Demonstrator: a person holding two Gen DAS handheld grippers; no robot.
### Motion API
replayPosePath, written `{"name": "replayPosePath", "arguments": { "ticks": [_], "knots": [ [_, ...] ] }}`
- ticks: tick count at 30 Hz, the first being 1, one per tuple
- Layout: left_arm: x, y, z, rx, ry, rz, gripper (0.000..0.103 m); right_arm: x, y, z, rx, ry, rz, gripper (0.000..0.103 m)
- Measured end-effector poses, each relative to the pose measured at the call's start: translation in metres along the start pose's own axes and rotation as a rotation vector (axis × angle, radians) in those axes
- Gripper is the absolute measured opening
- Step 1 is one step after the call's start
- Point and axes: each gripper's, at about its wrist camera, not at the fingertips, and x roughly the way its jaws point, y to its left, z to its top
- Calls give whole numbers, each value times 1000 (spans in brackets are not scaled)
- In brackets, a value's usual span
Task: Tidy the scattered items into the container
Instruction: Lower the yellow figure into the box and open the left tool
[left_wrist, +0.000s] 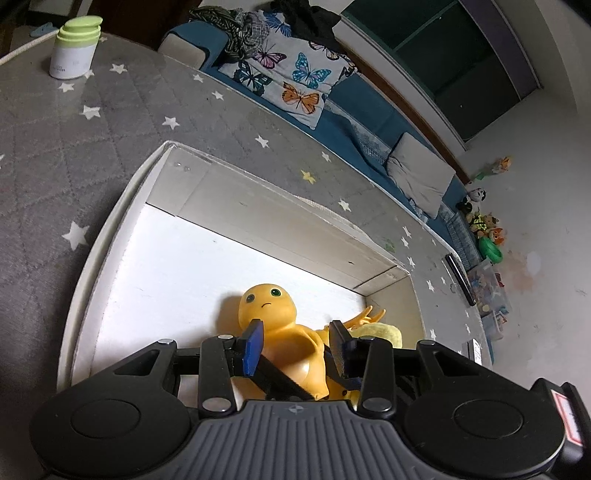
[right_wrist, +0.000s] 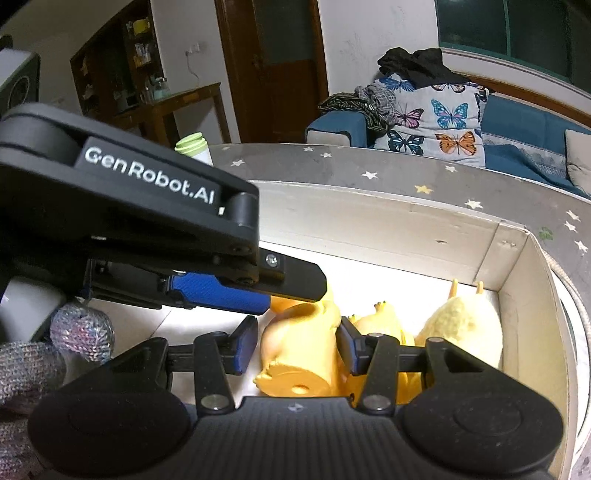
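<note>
Container: a white cardboard box (left_wrist: 110, 236) is seen on the star-patterned grey worktop (left_wrist: 55, 147), open at the top, its floor brightly lit.

Task's thing: an orange rubber figure (left_wrist: 273, 314) with green eyes is seen lying on the box floor, head towards the far wall in the left wrist view, base towards the right gripper in the right wrist view.

Other contents: a pale yellow plush toy (right_wrist: 461, 325) and a smaller yellow toy (right_wrist: 384, 321) are seen lying just beside the figure, towards the box's end wall.

Left gripper (left_wrist: 295, 347): its jaws are partly spread, one pad on each side of the figure's body; whether the pads press on it cannot be told.

Right gripper (right_wrist: 295, 347): it is partly spread too, the figure's lower body between the pads; contact on either side cannot be confirmed.

Key relation: the figure's long axis is judged to run roughly along the left gripper's fingers, so the body is straddled crosswise. Both grippers are close in over it, and neither is clearly nearer.

Stage: the figure is judged to be already inside the container, so release and withdrawal are probably what remains for it.

Elsewhere: a white jar with a green lid (left_wrist: 75, 50) stands on the worktop well apart from the box.
</note>
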Motion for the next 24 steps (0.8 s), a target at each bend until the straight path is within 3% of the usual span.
{"name": "replayPosePath", "arguments": {
  "ticks": [14, 24],
  "knots": [
    [-39, -23, -23, 108, -77, 34, 41, -54, 10, -3, -58, -108, -13, 58],
    [-73, -36, -62, 181, -120, 72, 41, -113, 30, -36, -95, -184, 2, 64]
  ]
}}
